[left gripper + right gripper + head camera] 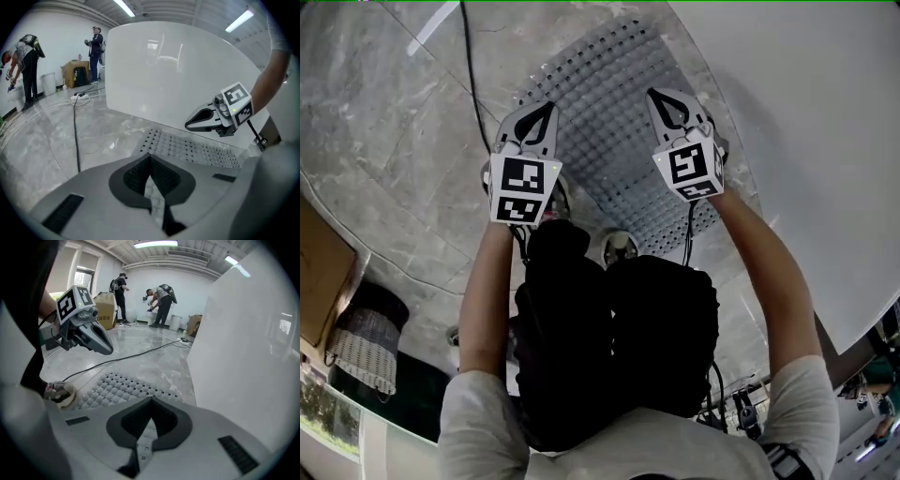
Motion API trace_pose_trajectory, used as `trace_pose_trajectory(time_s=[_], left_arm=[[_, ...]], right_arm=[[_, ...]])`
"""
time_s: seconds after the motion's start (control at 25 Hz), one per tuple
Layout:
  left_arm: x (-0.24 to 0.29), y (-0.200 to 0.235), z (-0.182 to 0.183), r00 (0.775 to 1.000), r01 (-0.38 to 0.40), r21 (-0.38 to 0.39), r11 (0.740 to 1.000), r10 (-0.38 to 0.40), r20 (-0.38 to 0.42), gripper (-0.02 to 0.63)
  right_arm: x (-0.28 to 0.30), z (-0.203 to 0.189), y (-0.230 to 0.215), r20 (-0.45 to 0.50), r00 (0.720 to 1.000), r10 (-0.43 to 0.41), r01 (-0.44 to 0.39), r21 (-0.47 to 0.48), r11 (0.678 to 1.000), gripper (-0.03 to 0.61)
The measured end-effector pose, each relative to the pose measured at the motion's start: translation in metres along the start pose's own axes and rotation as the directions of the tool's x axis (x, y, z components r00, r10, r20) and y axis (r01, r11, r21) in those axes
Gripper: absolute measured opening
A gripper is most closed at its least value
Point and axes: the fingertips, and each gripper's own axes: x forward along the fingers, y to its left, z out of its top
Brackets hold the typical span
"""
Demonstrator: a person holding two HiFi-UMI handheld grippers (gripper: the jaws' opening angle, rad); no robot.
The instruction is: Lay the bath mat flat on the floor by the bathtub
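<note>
Bath mat (614, 122) lies flat on the floor (403, 141) beside the bathtub (806, 122); I judge the task done. My left gripper (542, 117) and right gripper (670, 105) have jaws closed, empty.

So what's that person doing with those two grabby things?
A person holds the left tool and the right tool just above a grey bath mat full of little holes. The mat lies flat on the marble floor, right beside the white bathtub. Both tools are shut and hold nothing, so the mat looks already laid down.
</note>
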Motion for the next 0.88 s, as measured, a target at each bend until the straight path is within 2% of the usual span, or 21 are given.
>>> trace_pose_trajectory(time_s=[0.12,0.24,0.36,0.48,0.6,0.72,0.88], left_arm=[[-0.038,-0.007,0.02,0.998,0.052,-0.003,0.999,-0.052,-0.048,0.011],[-0.074,-0.011,0.037,0.989,0.095,-0.088,0.992,-0.104,-0.103,0.011],[-0.117,-0.018,0.057,0.985,0.078,-0.175,0.981,-0.103,-0.137,0.011],[-0.165,-0.031,0.089,0.984,0.076,-0.191,0.979,-0.105,-0.142,0.011],[-0.211,-0.046,0.115,0.978,0.098,-0.193,0.976,-0.131,-0.164,0.011],[-0.249,-0.05,0.141,0.973,0.077,-0.177,0.981,-0.113,-0.201,0.011],[-0.297,-0.073,0.188,0.972,0.101,-0.162,0.981,-0.132,-0.193,0.011]], right_arm=[[-0.033,0.018,-0.008,-0.028,0.999,-0.03,0.032,0.057,0.998,0.006],[-0.069,0.041,-0.014,-0.063,0.997,-0.045,0.048,0.033,0.998,0.006],[-0.116,0.068,-0.013,-0.08,0.996,-0.032,0.035,0.031,0.999,0.006],[-0.169,0.108,-0.011,-0.07,0.997,-0.038,0.045,0.103,0.994,0.006],[-0.221,0.128,-0.009,-0.131,0.987,-0.095,0.122,0.217,0.969,0.006],[-0.271,0.143,-0.006,-0.185,0.971,-0.149,0.203,0.317,0.926,0.006],[-0.333,0.175,0.001,-0.195,0.964,-0.179,0.245,0.396,0.885,0.006]])
